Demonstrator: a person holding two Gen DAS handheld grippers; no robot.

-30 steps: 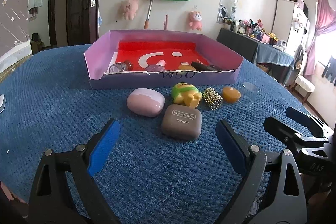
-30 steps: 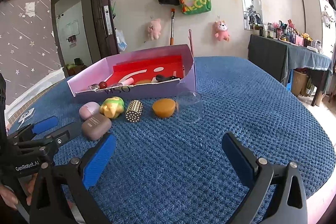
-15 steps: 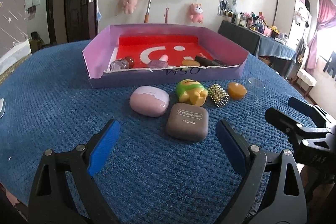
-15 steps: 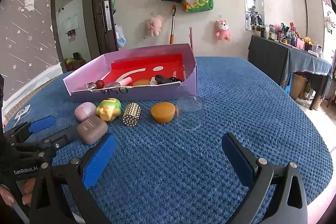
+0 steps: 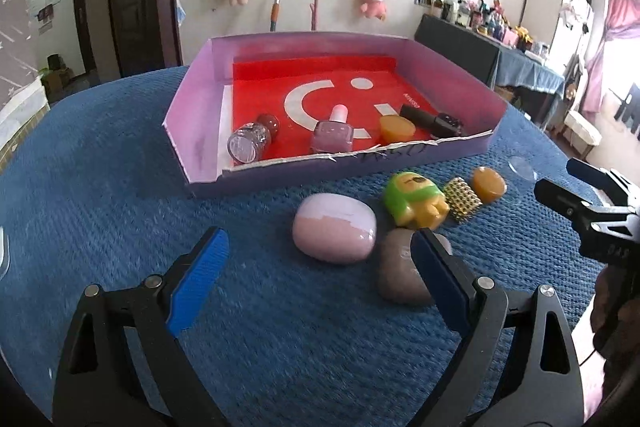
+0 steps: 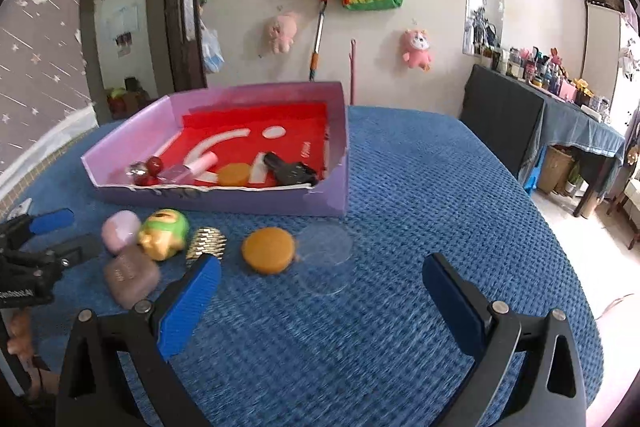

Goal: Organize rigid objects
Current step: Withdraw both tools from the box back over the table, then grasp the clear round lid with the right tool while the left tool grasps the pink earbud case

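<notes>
A purple box (image 5: 200,131) with a red floor holds bottles and small items; it also shows in the right wrist view (image 6: 328,195). In front of it lie a pink case (image 5: 334,233), a brown eye-shadow case (image 5: 396,277), a green-yellow toy (image 5: 414,199), a gold studded piece (image 5: 462,201), an orange disc (image 6: 268,250) and a clear lid (image 6: 326,253). My left gripper (image 5: 320,283) is open, low over the cloth, with the pink case just beyond its tips and its right finger in front of the brown case. My right gripper (image 6: 320,291) is open, just short of the orange disc and clear lid.
A blue textured cloth (image 6: 420,187) covers the round table. The table edge falls off at the right (image 6: 580,307). A dark side table (image 6: 520,123) with bottles stands further right. The wall behind has bags and plush toys.
Both grippers have moved forward toward the row of objects and the box. The left gripper has shifted left, so the brown case now sits behind its right finger. Both stay open.
</notes>
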